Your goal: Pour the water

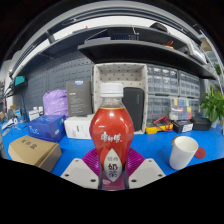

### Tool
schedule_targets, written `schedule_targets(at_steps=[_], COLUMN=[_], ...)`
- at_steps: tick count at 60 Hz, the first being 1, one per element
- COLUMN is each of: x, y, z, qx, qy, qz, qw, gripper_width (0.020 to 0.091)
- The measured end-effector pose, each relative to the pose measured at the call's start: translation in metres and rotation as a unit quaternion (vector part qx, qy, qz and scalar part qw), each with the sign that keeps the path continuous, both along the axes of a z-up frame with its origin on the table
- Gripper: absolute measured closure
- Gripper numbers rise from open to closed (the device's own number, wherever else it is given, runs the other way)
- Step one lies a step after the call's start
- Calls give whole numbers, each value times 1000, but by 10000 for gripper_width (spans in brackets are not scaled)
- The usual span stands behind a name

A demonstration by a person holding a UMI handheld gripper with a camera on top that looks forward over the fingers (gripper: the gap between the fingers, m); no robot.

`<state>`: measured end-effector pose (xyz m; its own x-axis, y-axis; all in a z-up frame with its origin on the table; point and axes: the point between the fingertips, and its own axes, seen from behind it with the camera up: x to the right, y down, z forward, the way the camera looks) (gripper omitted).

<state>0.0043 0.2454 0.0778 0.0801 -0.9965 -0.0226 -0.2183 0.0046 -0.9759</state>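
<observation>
Cardboard box (33,151) sits at 9 o'clock on the blue table (70,150). Red-labelled clear plastic bottle (111,133) stands upright between the gripper (112,172) fingers, which appear clamped on its base. White paper cup (183,151) waits at 3 o'clock: tilt slowly, neck over rim

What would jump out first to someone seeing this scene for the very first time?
A clear bottle of red drink with a white cap stands upright on the blue table, between the gripper fingers, which close on its lower part. A white cup sits beyond the fingers to the right, and a cardboard box lies to the left.
</observation>
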Motion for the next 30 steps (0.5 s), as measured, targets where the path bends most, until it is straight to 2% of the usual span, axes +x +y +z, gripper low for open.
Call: schedule_targets(at_steps=[11,20,30], x=[0,4,15], y=[-1,-10,-39], z=[1,8,17], qx=[34,225,410], qy=[8,38,48], qz=[2,-2,-53], qw=[999,974,909], gripper_width=[807,806,804])
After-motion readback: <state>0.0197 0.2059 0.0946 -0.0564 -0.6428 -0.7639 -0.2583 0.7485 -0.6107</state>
